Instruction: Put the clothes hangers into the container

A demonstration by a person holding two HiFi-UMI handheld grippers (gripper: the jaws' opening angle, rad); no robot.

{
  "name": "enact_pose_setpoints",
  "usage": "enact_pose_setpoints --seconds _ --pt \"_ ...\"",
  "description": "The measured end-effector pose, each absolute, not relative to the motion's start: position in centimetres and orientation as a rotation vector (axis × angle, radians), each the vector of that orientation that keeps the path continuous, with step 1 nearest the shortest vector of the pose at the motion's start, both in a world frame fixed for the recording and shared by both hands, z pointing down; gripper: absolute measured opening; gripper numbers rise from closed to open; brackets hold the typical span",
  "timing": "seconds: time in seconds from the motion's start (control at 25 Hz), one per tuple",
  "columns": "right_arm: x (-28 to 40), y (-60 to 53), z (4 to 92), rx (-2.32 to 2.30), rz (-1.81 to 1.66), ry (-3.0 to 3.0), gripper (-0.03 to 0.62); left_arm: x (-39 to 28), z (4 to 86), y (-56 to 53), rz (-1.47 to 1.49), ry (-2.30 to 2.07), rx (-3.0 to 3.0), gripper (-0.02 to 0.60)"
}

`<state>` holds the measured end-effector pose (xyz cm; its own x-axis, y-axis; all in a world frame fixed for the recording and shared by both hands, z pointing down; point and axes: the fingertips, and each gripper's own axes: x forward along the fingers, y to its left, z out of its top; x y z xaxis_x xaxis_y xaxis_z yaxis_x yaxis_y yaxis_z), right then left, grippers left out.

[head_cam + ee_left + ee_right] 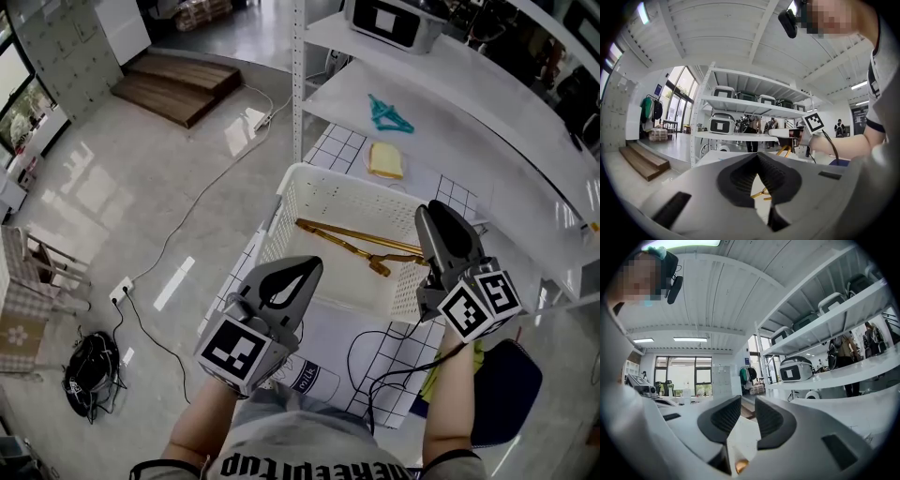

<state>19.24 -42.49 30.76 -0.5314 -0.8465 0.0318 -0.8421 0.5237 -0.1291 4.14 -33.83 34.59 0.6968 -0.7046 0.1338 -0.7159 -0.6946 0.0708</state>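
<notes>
Releasing one hanger into the basket, with another left to fetch.
Right tongs [433, 220] stand apart and empty at the right rim of the white basket [309, 183], and the gold hanger [361, 246] lies loose inside it. Left tongs [305, 274] are pressed together on nothing, near the basket's front-left corner. A teal hanger [387, 114] lies on the white shelf [459, 150] beyond the basket, near a yellow pad [385, 160]. The next move, I judge, is a reach past the basket with parted tongs to pinch that thin teal frame.

The container [309, 197] looks like matt white perforated plastic. The hanger [323, 231] in it gleams golden and smooth. The floor [122, 187] is glossy.
</notes>
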Motion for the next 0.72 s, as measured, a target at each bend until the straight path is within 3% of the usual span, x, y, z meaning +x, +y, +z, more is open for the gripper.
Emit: enact_pose_setpoints --seconds 0.72 --pt "22.2 -38.6 29.9 -1.576 -0.169 2.685 0.117 7.2 33.7 -31.4 0.127 -1.064 2.846 0.014"
